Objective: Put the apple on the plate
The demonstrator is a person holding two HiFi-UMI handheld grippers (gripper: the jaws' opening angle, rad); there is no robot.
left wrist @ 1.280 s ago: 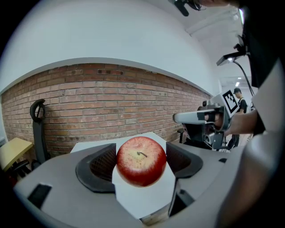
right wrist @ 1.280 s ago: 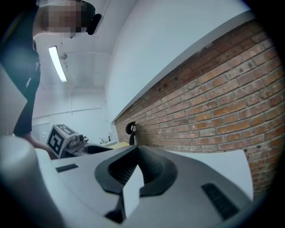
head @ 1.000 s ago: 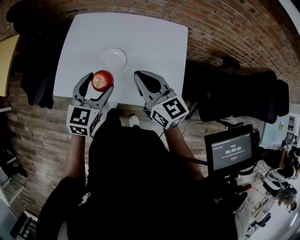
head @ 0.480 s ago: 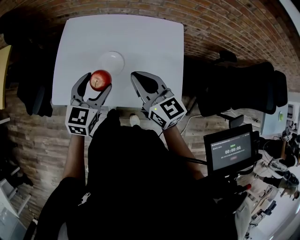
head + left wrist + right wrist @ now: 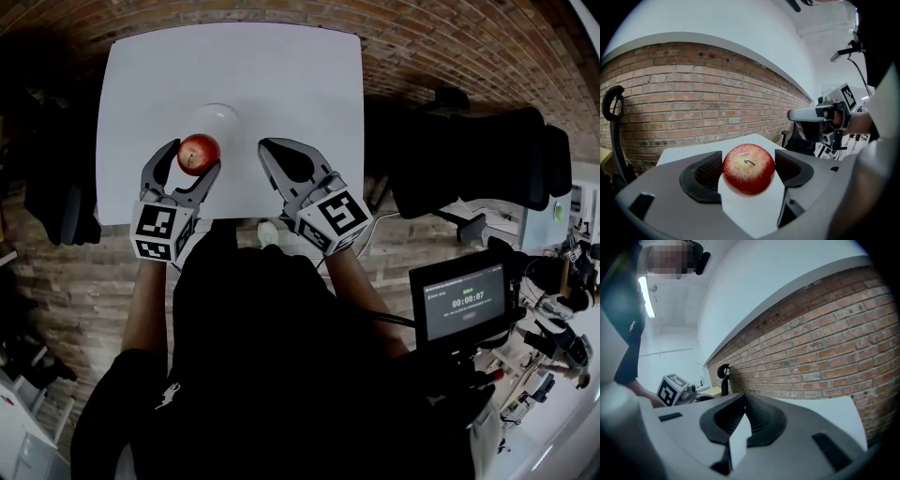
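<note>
A red apple sits between the jaws of my left gripper, which is shut on it from both sides. In the left gripper view the apple fills the gap of the left gripper, stem facing the camera. The white plate lies on the white table just beyond the apple, its near edge hidden by the fruit. My right gripper hovers to the right of the plate over the table's near edge. The right gripper is shut, with nothing between its jaws.
Black office chairs stand to the table's right and left. A small screen is at my lower right. A brick wall runs behind the table. The far half of the table holds nothing.
Both grippers have moved forward over the table's near edge. The apple, still held, now overlaps the plate's near rim instead of lying short of it.
</note>
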